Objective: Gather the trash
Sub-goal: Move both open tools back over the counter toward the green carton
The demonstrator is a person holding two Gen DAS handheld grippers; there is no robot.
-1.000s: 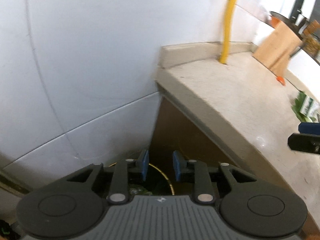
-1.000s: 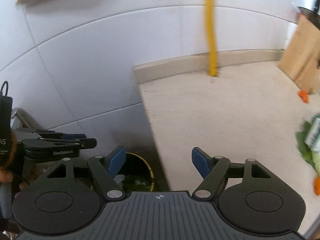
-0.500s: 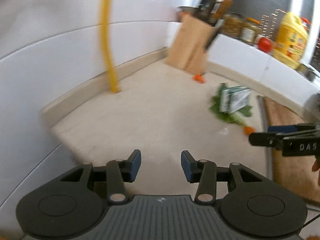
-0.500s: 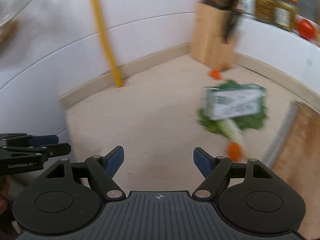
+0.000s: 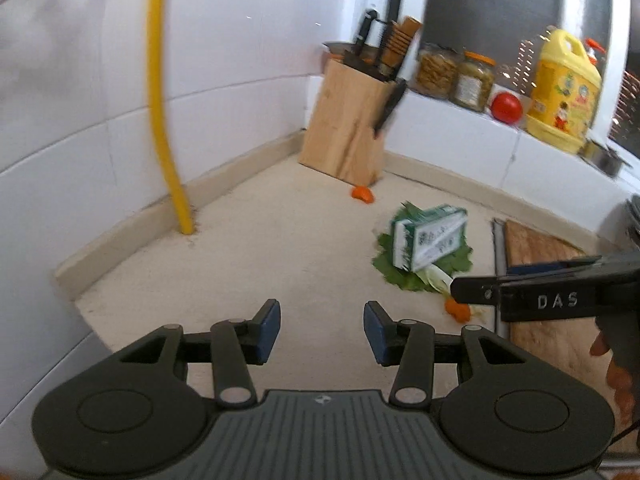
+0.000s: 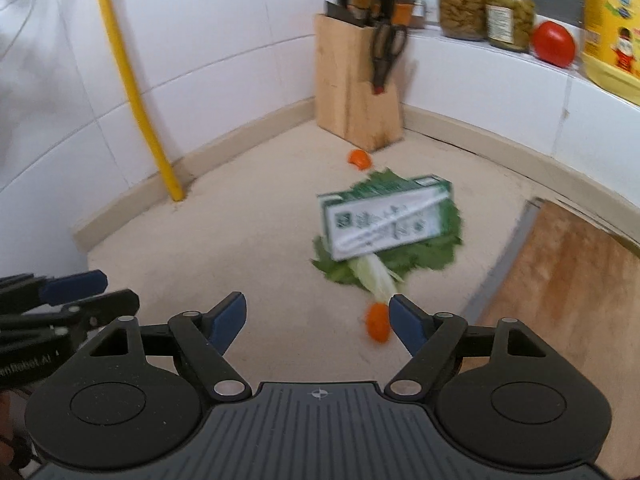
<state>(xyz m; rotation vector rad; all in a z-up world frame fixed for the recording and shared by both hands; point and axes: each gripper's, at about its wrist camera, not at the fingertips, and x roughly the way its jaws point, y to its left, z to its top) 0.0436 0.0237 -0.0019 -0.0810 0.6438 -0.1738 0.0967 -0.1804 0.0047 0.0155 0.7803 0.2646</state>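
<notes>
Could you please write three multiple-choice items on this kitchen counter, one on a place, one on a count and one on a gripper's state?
1. Where does the green-and-white carton lie?
A. on the green leafy vegetable
B. on the wooden cutting board
C. inside the wooden knife block

2. How many orange scraps lie on the beige counter?
A. none
B. two
C. five

3. How is the right gripper?
A. shut on the carton
B. shut on the yellow pipe
C. open, holding nothing

Answers:
1. A: leaf edges show all round the carton.
2. B: one scrap lies by the knife block, the other near the leaf's white stalk.
3. C: its blue fingers stand apart, still opening, with bare counter between them.
</notes>
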